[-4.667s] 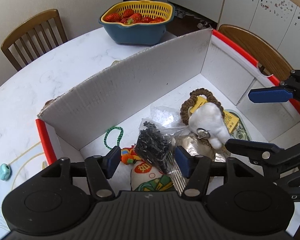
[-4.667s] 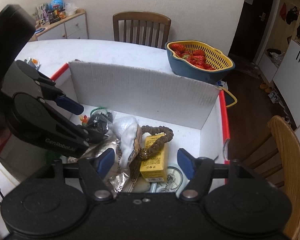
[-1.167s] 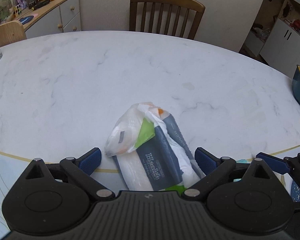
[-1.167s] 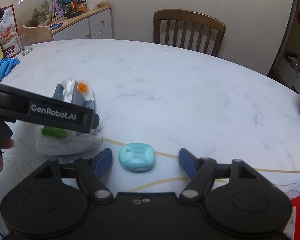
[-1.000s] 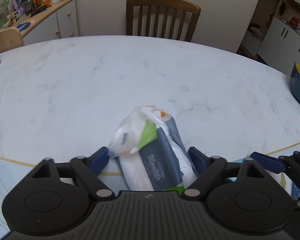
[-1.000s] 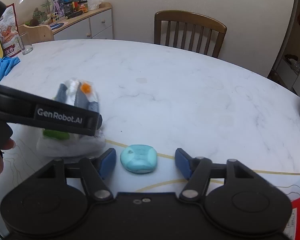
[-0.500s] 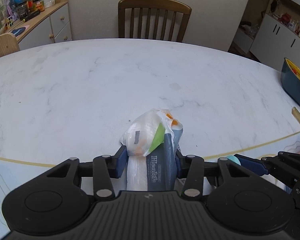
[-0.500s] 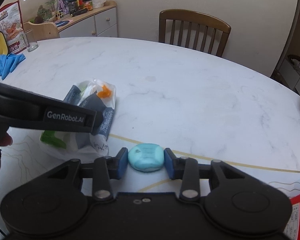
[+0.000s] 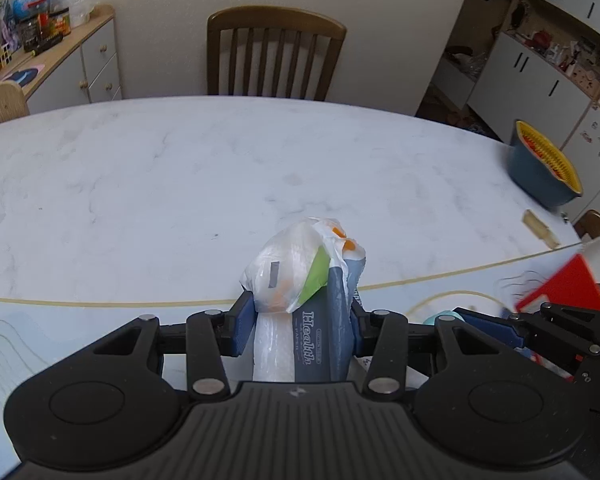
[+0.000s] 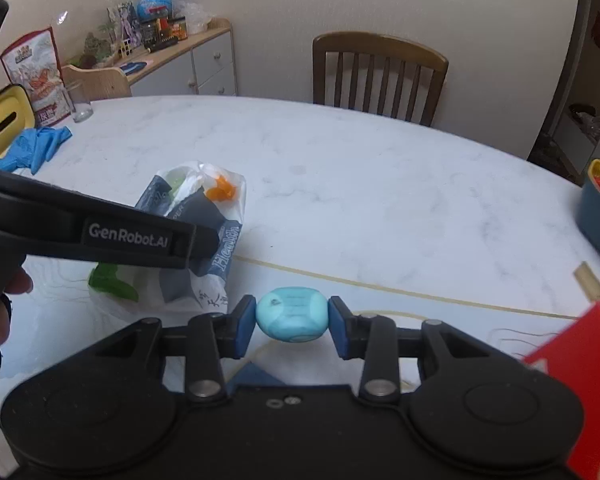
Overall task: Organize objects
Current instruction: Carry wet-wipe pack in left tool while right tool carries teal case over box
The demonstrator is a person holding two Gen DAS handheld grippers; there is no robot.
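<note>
Left gripper: squeezes tissue pack, long way pointing at the table's far edge.
Right gripper: pinches blue case (sideways).

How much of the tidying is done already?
Done: both things are picked up. The left tongs pinch the tissue pack, and the right tongs pinch the small blue case. Left: putting them away, maybe in the red-edged box, barely showing on the right.

Glossy marble-look table, crinkled plastic bag
</note>
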